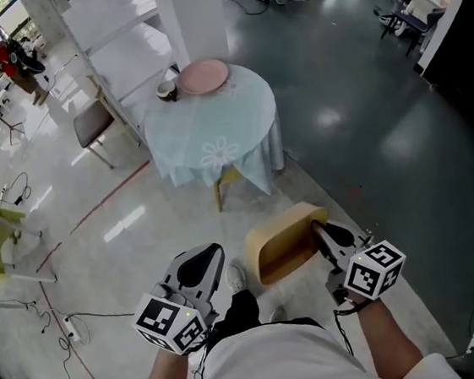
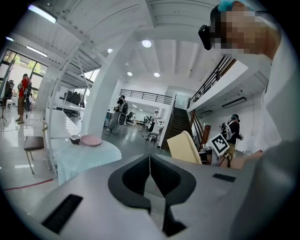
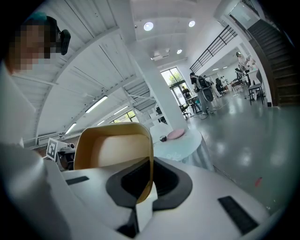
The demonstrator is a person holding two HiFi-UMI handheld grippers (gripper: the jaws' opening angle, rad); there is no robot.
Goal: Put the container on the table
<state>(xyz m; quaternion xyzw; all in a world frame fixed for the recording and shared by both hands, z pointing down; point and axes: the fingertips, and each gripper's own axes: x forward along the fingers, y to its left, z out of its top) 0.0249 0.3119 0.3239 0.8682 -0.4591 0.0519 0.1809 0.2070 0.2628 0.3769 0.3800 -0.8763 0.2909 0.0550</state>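
Container: a tan, open-topped container (image 1: 281, 243) is up off the floor in front of the person, tipped on its side so the hollow inside shows in the right gripper view (image 3: 112, 147). It is well apart from the table.
Right gripper: the right gripper (image 1: 326, 238) has its jaws closed on one wall of the container. In its own view (image 3: 149, 177) the thin wall runs down between the two dark pads, one pad inside the hollow and one outside.
Left gripper: the left gripper (image 1: 202, 266) is level with the right one and just beside the container, not touching it. Its own view (image 2: 150, 174) shows the jaws pressed together with nothing between them.
Table: a round table (image 1: 237, 112) under a pale blue cloth with a flower print stands farther ahead, next to a white pillar (image 1: 192, 19).
On the table: a pink plate (image 1: 202, 76) lies near the far edge, with a small dark cup (image 1: 166, 90) just beside it.
Nearby: a brown-seated chair (image 1: 92, 124) stands to the table's left.
Floor: glossy grey floor (image 1: 366, 127), with the person's shoe (image 1: 236, 276) visible between the grippers.
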